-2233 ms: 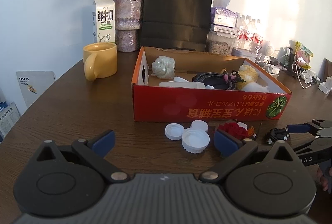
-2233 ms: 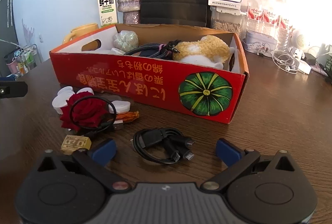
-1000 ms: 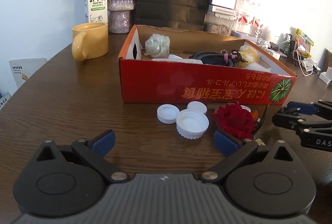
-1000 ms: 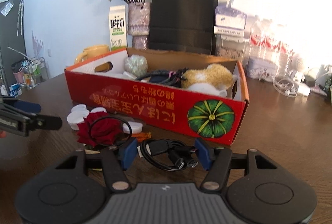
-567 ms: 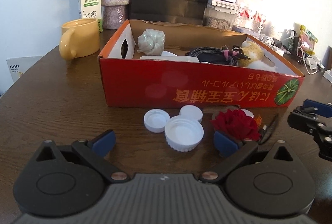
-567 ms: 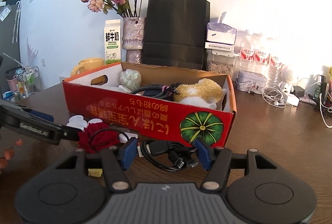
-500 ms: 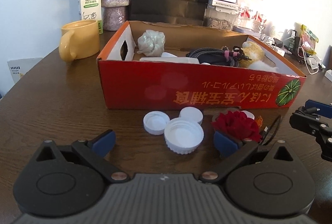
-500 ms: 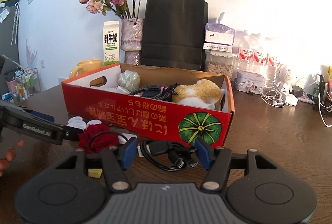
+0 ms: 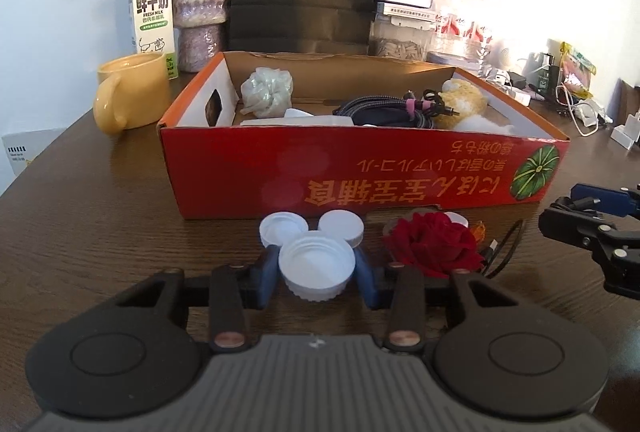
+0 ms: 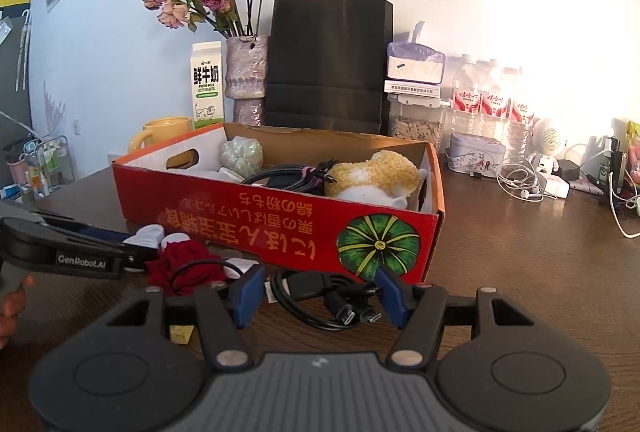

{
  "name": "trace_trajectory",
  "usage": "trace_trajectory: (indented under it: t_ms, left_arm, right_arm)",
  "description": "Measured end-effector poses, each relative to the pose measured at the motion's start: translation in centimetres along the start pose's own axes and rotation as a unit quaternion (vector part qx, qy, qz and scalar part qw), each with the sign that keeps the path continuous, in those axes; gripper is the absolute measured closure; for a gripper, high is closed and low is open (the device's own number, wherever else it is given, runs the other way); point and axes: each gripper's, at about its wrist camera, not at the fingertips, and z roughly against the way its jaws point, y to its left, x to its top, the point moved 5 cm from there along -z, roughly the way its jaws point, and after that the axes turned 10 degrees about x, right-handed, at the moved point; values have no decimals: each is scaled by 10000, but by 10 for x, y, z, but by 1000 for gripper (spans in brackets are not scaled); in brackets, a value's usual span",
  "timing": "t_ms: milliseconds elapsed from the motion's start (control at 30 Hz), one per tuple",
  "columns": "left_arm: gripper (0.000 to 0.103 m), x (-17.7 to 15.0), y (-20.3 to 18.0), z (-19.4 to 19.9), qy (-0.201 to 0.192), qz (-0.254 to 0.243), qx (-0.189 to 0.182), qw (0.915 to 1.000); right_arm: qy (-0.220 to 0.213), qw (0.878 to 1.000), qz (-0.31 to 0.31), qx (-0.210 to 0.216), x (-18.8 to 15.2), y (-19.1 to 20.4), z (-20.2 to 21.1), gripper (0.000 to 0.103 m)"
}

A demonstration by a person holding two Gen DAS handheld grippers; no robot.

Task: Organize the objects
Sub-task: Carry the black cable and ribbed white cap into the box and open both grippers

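Note:
My left gripper is shut on a large white lid in front of the red cardboard box. Two smaller white caps lie just behind it, and a red fabric rose lies to its right. My right gripper is shut on a coiled black cable near the box's pumpkin corner. The box holds a black braided cable, a yellow plush toy and a pale mesh ball. The left gripper's finger shows in the right wrist view.
A yellow mug, a milk carton, a vase of dried roses and a black paper bag stand behind the box. Water bottles, earphones and chargers crowd the right side of the brown table.
My left gripper has closed onto the large white lid. My right gripper keeps its hold on the black cable and has lifted slightly, showing more of the wall and flowers.

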Motion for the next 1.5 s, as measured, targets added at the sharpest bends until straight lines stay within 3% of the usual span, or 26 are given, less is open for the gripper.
trace_trajectory:
  t_ms: [667, 1200, 1500]
  left_arm:
    - [62, 11, 8, 40, -527, 181, -230, 9982]
    - [62, 57, 11, 53, -1072, 381, -318, 9930]
    - [62, 84, 14, 46, -1289, 484, -384, 9897]
  right_arm:
    - [-105, 9999, -37, -114, 2, 7, 3, 43]
    - [-500, 9982, 227, 228, 56, 44, -18, 43]
    - [-601, 9976, 216, 274, 83, 44, -43, 43]
